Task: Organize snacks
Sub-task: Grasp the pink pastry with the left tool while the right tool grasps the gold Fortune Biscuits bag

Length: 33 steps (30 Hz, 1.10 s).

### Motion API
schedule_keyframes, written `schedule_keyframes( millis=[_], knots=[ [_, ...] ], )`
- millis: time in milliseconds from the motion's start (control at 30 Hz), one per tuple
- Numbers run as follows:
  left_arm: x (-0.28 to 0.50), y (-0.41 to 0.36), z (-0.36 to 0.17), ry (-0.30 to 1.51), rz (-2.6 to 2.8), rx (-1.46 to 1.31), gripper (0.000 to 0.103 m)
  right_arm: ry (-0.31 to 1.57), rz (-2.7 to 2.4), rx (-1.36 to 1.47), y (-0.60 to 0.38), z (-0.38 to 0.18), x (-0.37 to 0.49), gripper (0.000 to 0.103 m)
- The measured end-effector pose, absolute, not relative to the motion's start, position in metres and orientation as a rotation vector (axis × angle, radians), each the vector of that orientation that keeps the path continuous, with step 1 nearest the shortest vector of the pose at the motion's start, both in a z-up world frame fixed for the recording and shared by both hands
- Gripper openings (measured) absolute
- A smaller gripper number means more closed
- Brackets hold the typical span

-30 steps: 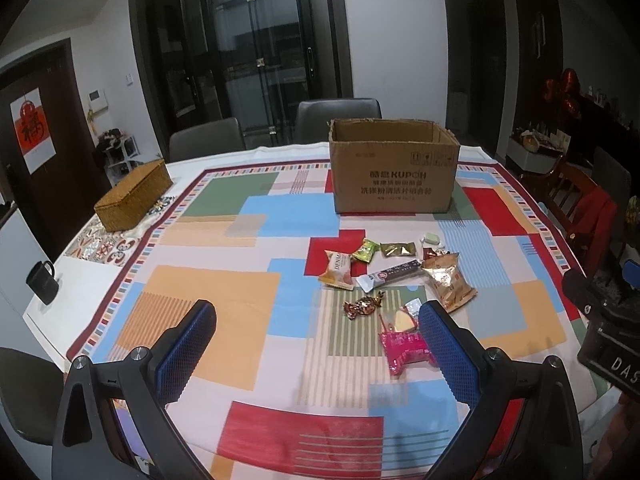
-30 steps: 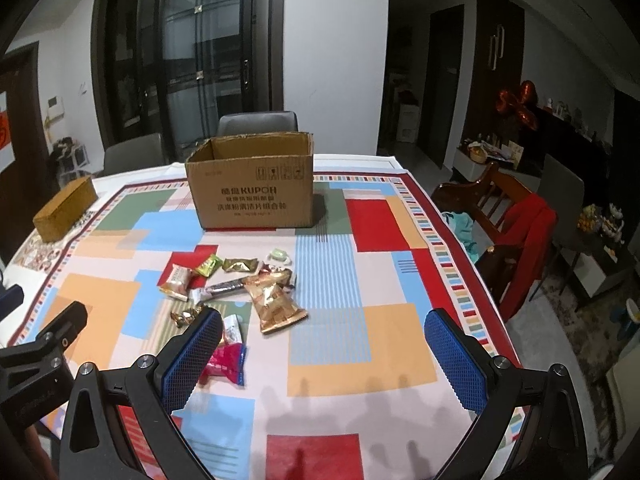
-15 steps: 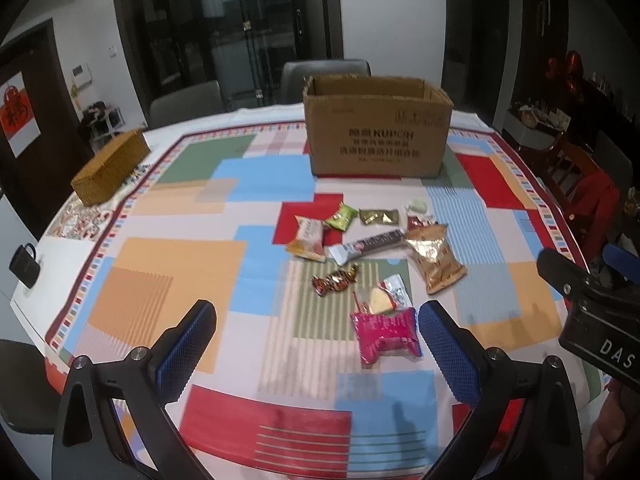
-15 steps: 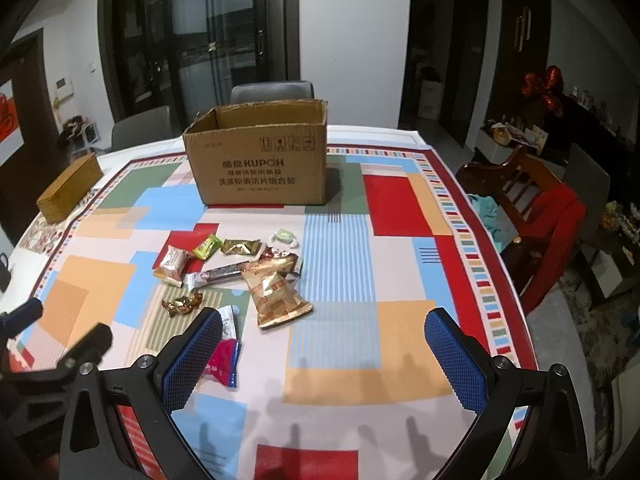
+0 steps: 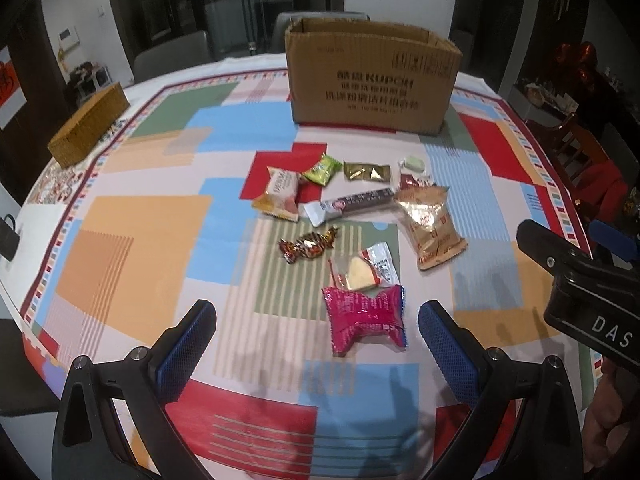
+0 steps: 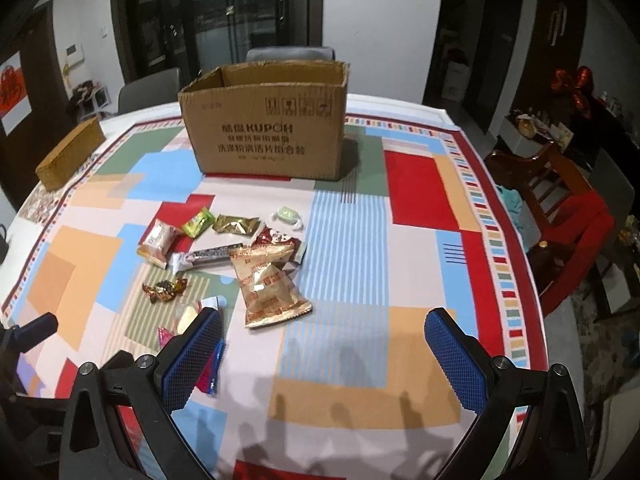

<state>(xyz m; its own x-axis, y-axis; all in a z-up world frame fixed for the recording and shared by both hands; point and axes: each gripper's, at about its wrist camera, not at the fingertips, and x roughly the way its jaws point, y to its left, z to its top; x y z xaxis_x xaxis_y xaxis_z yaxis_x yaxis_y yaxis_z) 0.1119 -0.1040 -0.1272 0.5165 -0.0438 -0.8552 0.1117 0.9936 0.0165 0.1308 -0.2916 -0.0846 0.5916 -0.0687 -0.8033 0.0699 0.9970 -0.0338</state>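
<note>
Several wrapped snacks lie in a loose cluster on the patchwork tablecloth [image 5: 140,240]. A pink packet [image 5: 365,319] lies nearest, just ahead of my open, empty left gripper [image 5: 316,352]. Beyond it are a clear cheese packet [image 5: 366,270], a brown twisted candy [image 5: 307,245], a gold cracker bag [image 5: 430,226] [image 6: 268,284], a long bar [image 5: 348,206] and smaller packets. An open cardboard box [image 5: 370,80] [image 6: 266,124] stands upright behind them. My right gripper [image 6: 324,356] is open and empty, above the cloth to the right of the cluster; its left finger hides part of the pink packet.
A woven box [image 5: 88,124] sits at the table's far left. A black mug [image 5: 8,236] is at the left edge. Grey chairs [image 5: 172,54] stand behind the table and a red wooden chair [image 6: 568,216] to the right. The right gripper's body [image 5: 580,280] shows in the left wrist view.
Both grippers have moved forward and down toward the snacks, which now look larger and closer. Both stayed open. No snack has moved.
</note>
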Motion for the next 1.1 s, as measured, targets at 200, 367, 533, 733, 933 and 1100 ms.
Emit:
schedule_keyframes(
  millis=[200, 367, 533, 733, 933, 1100],
  knots=[
    [0.122, -0.113, -0.143, 1.082, -0.092, 0.062, 0.103, 0.971, -0.057, -0.025, -0.292, -0.094, 0.148, 0.102],
    [0.132, -0.117, -0.158, 1.134, -0.088, 0.051, 0.103, 0.996, -0.044, -0.039, -0.291, -0.103, 0.160, 0.102],
    [0.141, -0.118, -0.172, 1.187, -0.079, 0.035, 0.103, 1.042, -0.030, -0.057, -0.288, -0.116, 0.172, 0.102],
    [0.148, -0.122, -0.186, 1.245, -0.081, 0.024, 0.103, 1.103, 0.001, -0.091, -0.280, -0.129, 0.189, 0.102],
    [0.157, -0.122, -0.197, 1.282, -0.080, 0.012, 0.103, 1.164, 0.034, -0.080, -0.275, -0.144, 0.204, 0.102],
    [0.160, -0.122, -0.206, 1.303, -0.106, 0.010, 0.098, 1.194, 0.055, -0.092, -0.268, -0.154, 0.213, 0.102]
  ],
)
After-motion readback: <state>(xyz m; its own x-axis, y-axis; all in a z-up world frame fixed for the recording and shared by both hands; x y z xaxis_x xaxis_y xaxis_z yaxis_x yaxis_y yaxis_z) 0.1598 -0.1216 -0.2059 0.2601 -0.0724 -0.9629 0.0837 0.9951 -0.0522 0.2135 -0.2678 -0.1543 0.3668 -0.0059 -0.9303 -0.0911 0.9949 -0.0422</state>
